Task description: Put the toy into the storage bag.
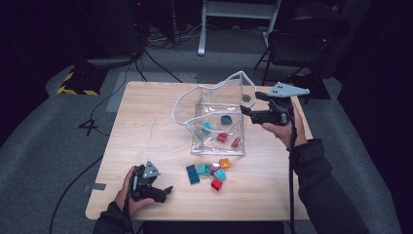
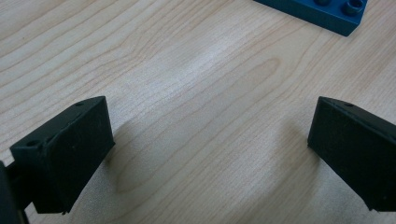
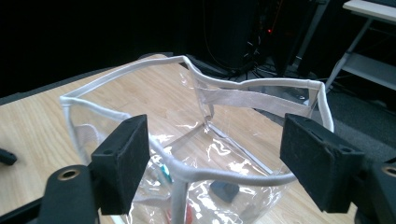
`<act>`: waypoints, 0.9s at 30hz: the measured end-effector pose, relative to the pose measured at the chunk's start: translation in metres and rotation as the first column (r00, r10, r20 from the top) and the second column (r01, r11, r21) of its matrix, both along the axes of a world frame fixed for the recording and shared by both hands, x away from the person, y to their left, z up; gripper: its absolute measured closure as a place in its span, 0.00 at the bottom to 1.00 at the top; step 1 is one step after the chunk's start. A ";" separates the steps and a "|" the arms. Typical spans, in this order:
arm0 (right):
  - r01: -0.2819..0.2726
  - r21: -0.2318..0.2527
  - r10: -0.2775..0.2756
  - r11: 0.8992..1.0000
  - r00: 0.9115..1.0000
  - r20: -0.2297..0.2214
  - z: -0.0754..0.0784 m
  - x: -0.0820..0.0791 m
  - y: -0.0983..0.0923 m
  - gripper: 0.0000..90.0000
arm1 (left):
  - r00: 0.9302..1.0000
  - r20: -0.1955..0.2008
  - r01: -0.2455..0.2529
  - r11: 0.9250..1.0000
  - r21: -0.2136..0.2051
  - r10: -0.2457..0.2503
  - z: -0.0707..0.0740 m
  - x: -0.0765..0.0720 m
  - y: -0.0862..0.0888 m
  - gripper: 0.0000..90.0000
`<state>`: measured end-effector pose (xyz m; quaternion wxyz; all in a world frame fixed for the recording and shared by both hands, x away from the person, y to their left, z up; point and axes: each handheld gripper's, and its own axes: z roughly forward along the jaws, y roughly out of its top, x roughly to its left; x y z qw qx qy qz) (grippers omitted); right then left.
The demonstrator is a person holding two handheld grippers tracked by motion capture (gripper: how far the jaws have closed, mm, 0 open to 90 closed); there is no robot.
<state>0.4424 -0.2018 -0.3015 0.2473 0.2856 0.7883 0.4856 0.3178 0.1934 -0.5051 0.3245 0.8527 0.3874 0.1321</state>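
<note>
A clear plastic bag with a white rim stands open at the table's middle back. Inside it lie a dark blue brick, a teal one and two red ones. In front of the bag sits a cluster of loose bricks: a flat blue brick, then teal, pink, orange and red ones. My right gripper hovers at the bag's right rim, open; in the right gripper view the white rim runs across between its jaws, untouched. My left gripper rests open near the front left, with bare wood between its jaws and the blue brick beyond.
The wooden table stands on grey carpet. A chair and a white desk frame stand behind it. Cables run across the floor at the left.
</note>
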 end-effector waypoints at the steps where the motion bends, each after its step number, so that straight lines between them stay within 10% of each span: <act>1: -0.008 -0.006 0.008 1.000 1.000 0.000 0.000 -0.003 0.000 0.27 | 1.000 0.001 0.000 1.000 -0.001 0.000 0.000 0.000 0.000 0.00; 27: -0.165 -0.106 0.165 0.980 0.986 -0.012 -0.058 -0.066 -0.003 0.27 | 1.000 0.001 -0.001 1.000 -0.001 0.001 0.000 0.000 0.000 0.00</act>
